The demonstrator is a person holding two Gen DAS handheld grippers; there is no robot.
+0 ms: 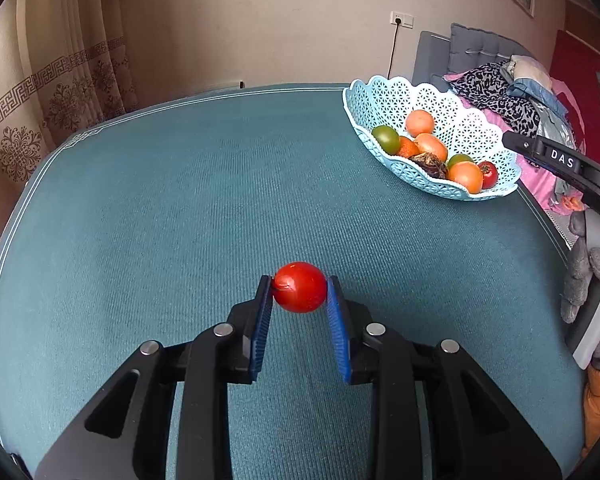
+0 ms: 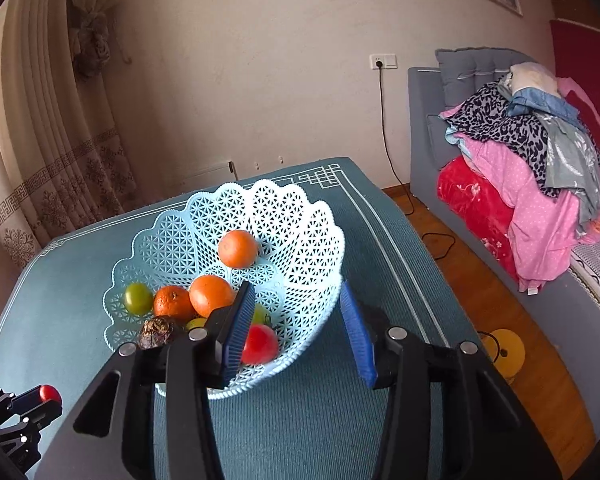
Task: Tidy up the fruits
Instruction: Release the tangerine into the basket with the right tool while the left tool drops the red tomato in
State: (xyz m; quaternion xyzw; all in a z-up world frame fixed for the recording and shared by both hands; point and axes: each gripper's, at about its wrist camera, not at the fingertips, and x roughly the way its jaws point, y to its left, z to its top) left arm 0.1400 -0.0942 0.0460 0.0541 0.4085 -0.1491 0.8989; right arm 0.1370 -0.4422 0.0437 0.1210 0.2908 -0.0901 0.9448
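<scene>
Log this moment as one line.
left gripper: shut on red tomato | right gripper: open, empty, over pale blue lattice plastic basket | teal tablecloth

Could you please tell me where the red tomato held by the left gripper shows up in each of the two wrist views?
Left wrist view: the red tomato sits low in the centre, clamped between the left gripper's blue jaws above the teal table.
Right wrist view: it peeks out at the bottom left corner.
Shared landmark: the light blue basket of fruit.

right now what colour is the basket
Light blue lattice basket, clearest in the right wrist view.
</scene>
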